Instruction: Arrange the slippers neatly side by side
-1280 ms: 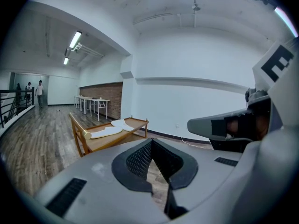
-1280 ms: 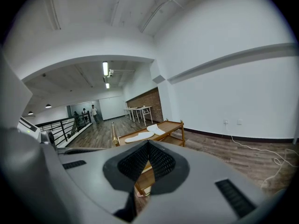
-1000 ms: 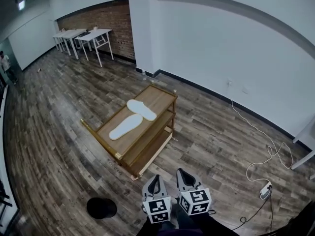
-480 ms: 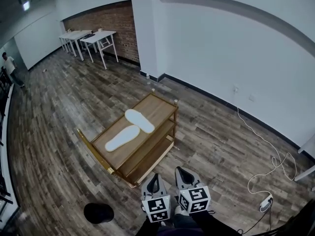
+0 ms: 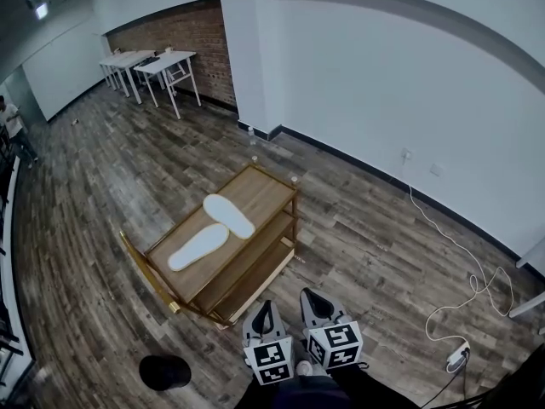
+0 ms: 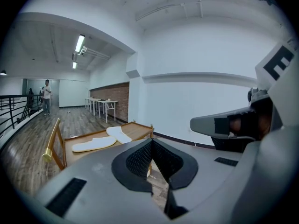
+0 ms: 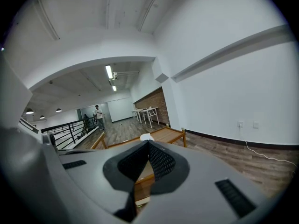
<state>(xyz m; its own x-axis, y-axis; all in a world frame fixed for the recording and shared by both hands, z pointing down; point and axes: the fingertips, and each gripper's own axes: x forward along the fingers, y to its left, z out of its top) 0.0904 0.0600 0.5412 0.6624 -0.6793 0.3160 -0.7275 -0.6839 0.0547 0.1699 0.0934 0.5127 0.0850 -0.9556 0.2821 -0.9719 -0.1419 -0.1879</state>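
Two white slippers lie on the top board of a low wooden rack. The far slipper and the near slipper meet at an angle, like a shallow V. Both grippers hang at the bottom of the head view, short of the rack's near corner and apart from it. My left gripper is shut and holds nothing. So is my right gripper, close beside it. In the left gripper view the slippers show beyond the shut left gripper. In the right gripper view the right gripper hides most of a slipper.
A black round object lies on the wood floor at my left. A white cable runs to a power strip at right. White tables stand by the brick wall. A person stands far left near a railing.
In the head view the rack with the slippers has slid left and slightly down as I walked. Both grippers keep their places at the bottom edge, still shut.
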